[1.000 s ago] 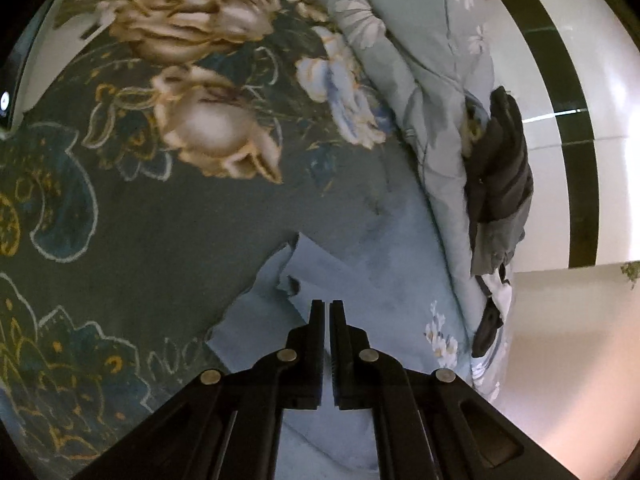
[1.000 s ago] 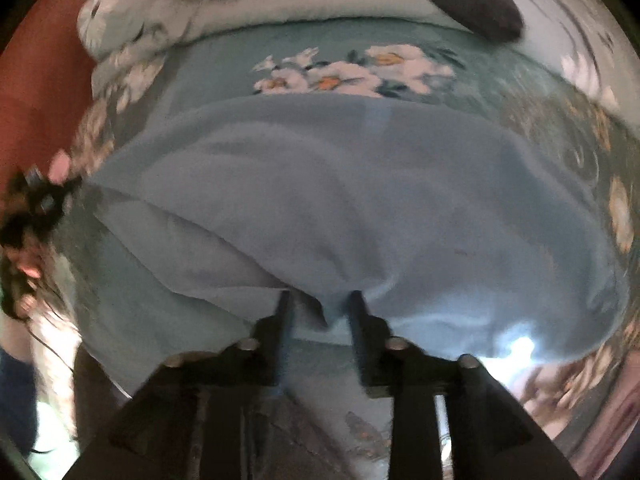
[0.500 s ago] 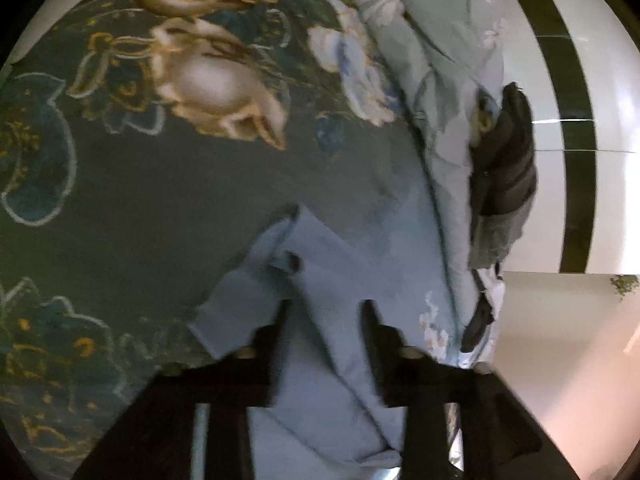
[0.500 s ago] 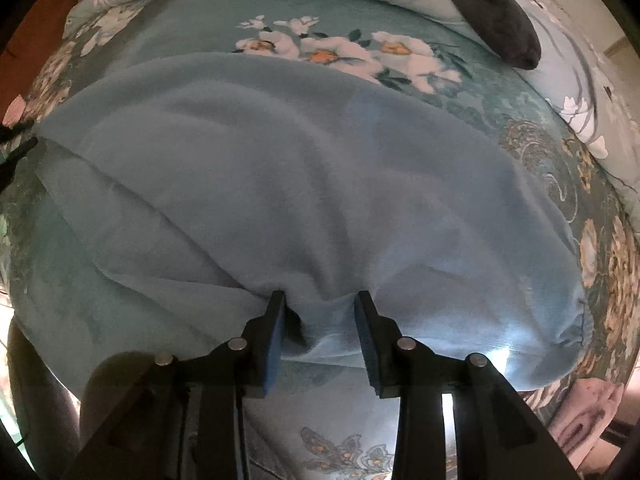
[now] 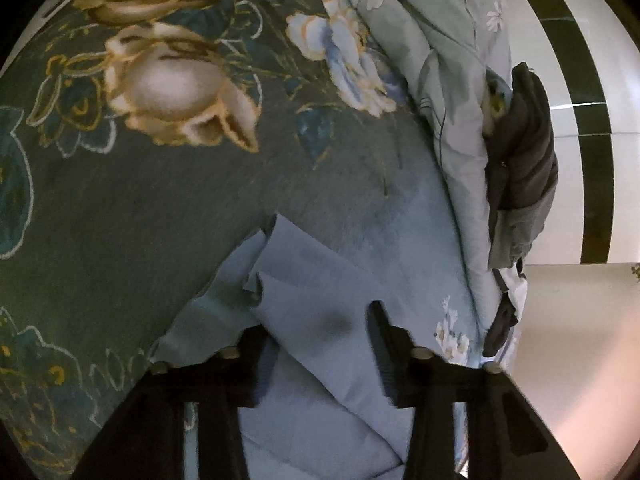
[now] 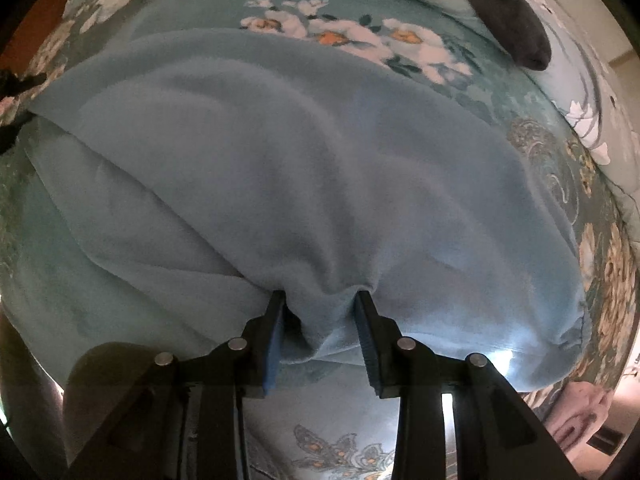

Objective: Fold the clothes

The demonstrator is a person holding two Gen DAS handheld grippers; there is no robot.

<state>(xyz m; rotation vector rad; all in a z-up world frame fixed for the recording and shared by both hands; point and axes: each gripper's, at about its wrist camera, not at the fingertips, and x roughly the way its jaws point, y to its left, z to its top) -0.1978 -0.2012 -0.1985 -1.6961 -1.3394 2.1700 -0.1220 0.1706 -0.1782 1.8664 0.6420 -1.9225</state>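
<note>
A light blue garment [image 6: 304,184] lies folded over on a floral bedspread [image 5: 132,200]. In the left wrist view its layered corner [image 5: 312,300] lies flat under my left gripper [image 5: 316,316], which is open with the fingers spread wide above the cloth. In the right wrist view my right gripper [image 6: 320,300] is open, its fingers either side of a bunched fold at the garment's near edge.
A rolled pale floral quilt [image 5: 448,92] runs along the bed's far side with dark clothes [image 5: 520,152] piled on it. A dark garment [image 6: 504,32] lies at the top right of the right view. A white and green tiled wall [image 5: 592,120] stands beyond the bed.
My left gripper went from shut to wide open and let the garment corner drop onto the bed. My right gripper opened a little wider, and the cloth settled flat.
</note>
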